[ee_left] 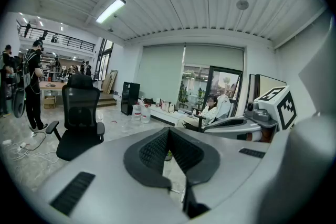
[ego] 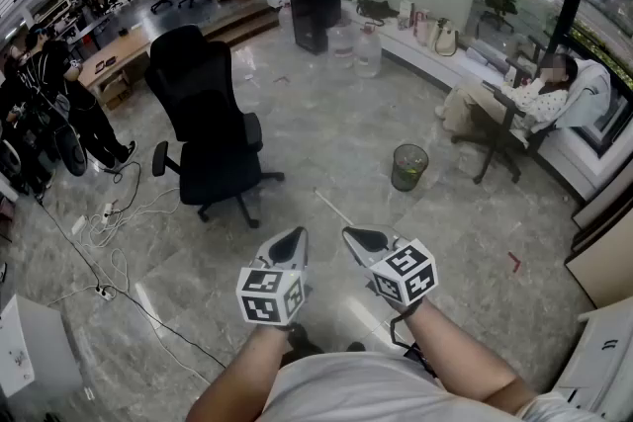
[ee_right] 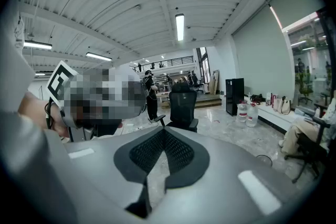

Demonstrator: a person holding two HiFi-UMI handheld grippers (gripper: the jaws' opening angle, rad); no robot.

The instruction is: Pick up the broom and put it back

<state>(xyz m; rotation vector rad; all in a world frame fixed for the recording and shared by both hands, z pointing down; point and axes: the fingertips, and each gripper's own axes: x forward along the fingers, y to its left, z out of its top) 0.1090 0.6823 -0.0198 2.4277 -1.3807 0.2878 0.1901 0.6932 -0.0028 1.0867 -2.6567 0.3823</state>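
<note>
A thin white stick lies on the grey stone floor just beyond my grippers; I cannot tell whether it belongs to the broom, and no broom head shows in any view. My left gripper and right gripper are held side by side at waist height, pointing forward and slightly down. The left gripper has its jaw tips meeting with nothing between them. The right gripper is likewise shut and empty.
A black office chair stands ahead to the left, a mesh wastebasket ahead to the right. Cables trail over the floor at left. A seated person is at right; water jugs and a black cabinet stand farther back.
</note>
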